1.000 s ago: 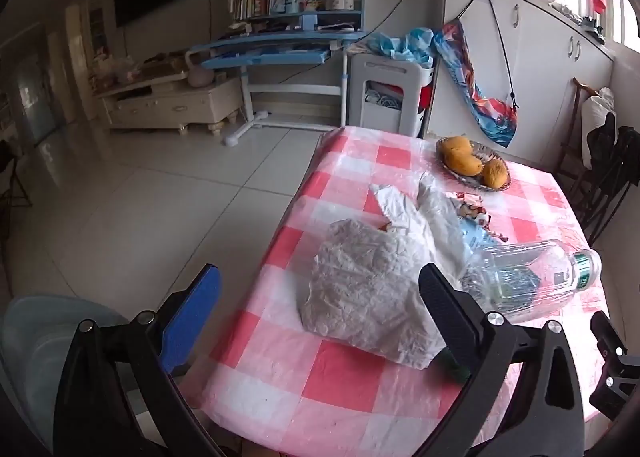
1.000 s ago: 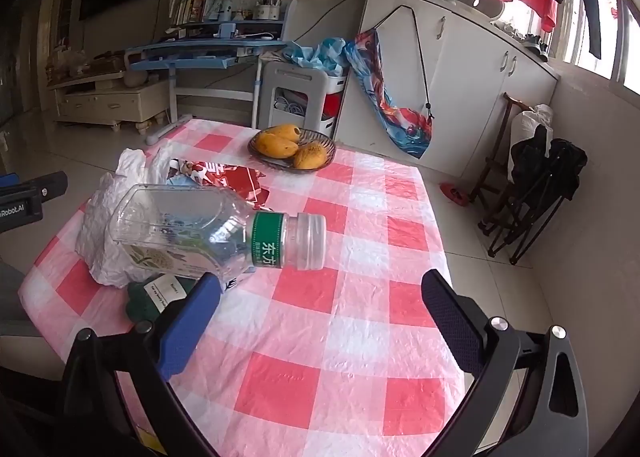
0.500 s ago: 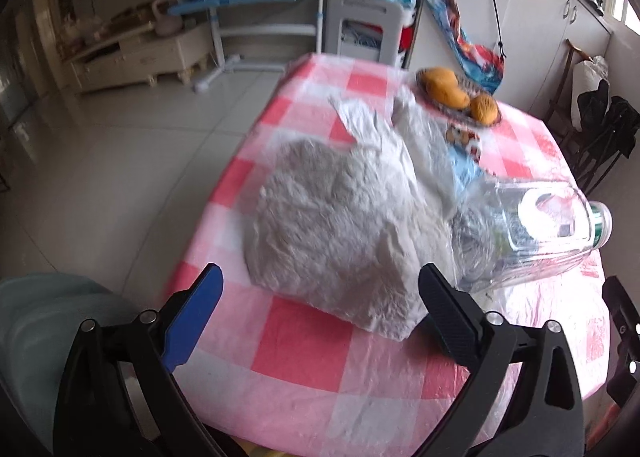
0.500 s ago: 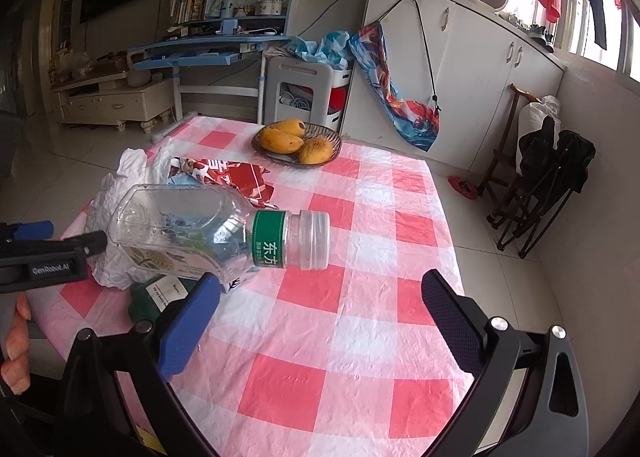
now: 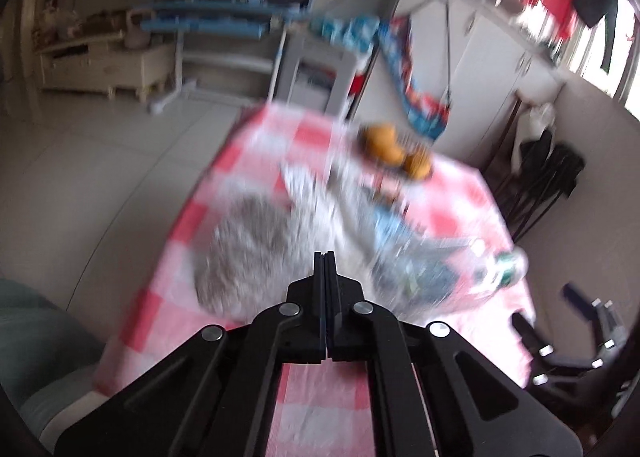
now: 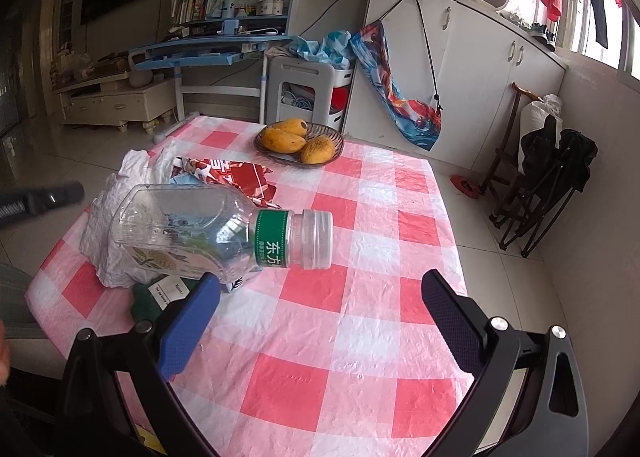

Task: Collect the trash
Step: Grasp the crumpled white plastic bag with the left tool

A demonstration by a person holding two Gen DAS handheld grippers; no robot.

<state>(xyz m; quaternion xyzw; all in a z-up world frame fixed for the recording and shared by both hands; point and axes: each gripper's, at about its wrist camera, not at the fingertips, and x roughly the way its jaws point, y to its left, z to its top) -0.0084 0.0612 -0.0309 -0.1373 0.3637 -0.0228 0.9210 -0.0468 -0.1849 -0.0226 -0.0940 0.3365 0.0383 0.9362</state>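
Observation:
A clear plastic bottle (image 6: 192, 233) with a green label lies on its side on the pink checked tablecloth (image 6: 360, 297), cap pointing right. It rests on a crumpled white plastic bag (image 6: 116, 193), with a red snack wrapper (image 6: 236, 177) behind and a dark green packet (image 6: 148, 301) beneath. My right gripper (image 6: 320, 281) stands open just in front of the bottle's neck, holding nothing. My left gripper (image 5: 324, 257) is shut, its tips over the blurred bag (image 5: 256, 253). In the right wrist view, the left gripper (image 6: 76, 190) hangs left of the bag and apart from it.
A wicker basket of mangoes (image 6: 300, 141) stands at the table's far side. Folded dark chairs (image 6: 552, 177) lean by the wall at right. White cabinets (image 6: 460, 69) and a blue desk (image 6: 208, 49) lie beyond. A grey-green chair seat (image 5: 40, 357) sits at the table's near left.
My left gripper's jaws have gone from wide open to shut, and its view has tilted up and back from the bag, now blurred. The right gripper and bottle have not moved.

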